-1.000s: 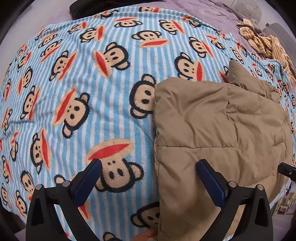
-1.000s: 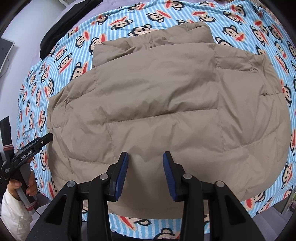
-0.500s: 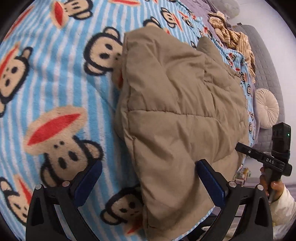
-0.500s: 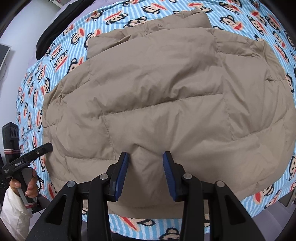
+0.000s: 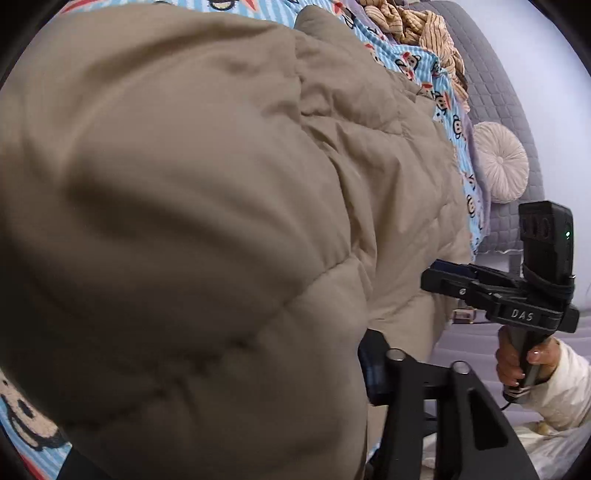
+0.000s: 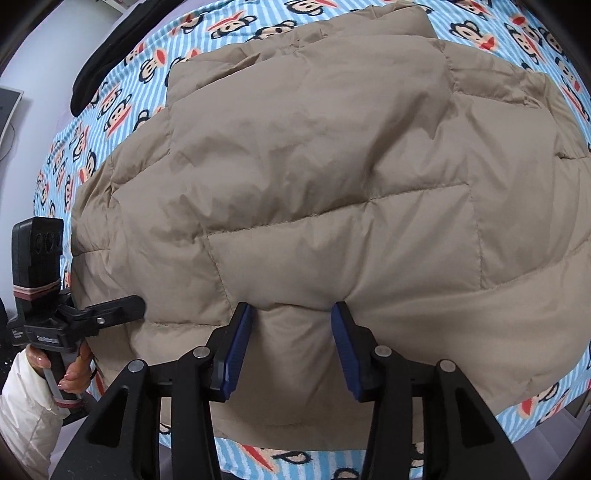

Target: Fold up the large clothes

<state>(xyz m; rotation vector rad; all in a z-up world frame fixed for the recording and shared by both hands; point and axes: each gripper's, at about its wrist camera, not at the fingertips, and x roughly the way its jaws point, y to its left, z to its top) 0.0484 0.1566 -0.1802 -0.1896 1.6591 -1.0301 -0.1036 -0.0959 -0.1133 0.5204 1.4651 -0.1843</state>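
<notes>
Step in hand: taking hold of the near hem before a fold. One tan puffer jacket [image 6: 314, 177] lies flat on the bed, filling the centre of the right wrist view, on a monkey-print blanket [image 6: 122, 96].

Right gripper [image 6: 291, 347], bottom centre of its view: jaws opening, spread astride a puffed ridge of the hem. Pads look to be touching the fabric at the sides, not clamping it.

Left gripper [image 6: 129, 306], lower left of the right view, sits at the jacket's left edge. Its jaws are closing with jacket between them; in its own view the fabric bulges up over the lens and only one finger shows, so I can't tell if the pinch is made yet, probably close.

Next move calls for: both jaws firmly on the hem, taking all the layers, then lift together and carry the edge toward the collar at the top of the frame. Down fill is slippery and springy, so bite deep.

Count: one jacket, two grippers, one black garment [image 6: 99, 70] upper left, one striped garment [image 5: 413, 22] top of left view, one round cushion [image 5: 500, 162].
</notes>
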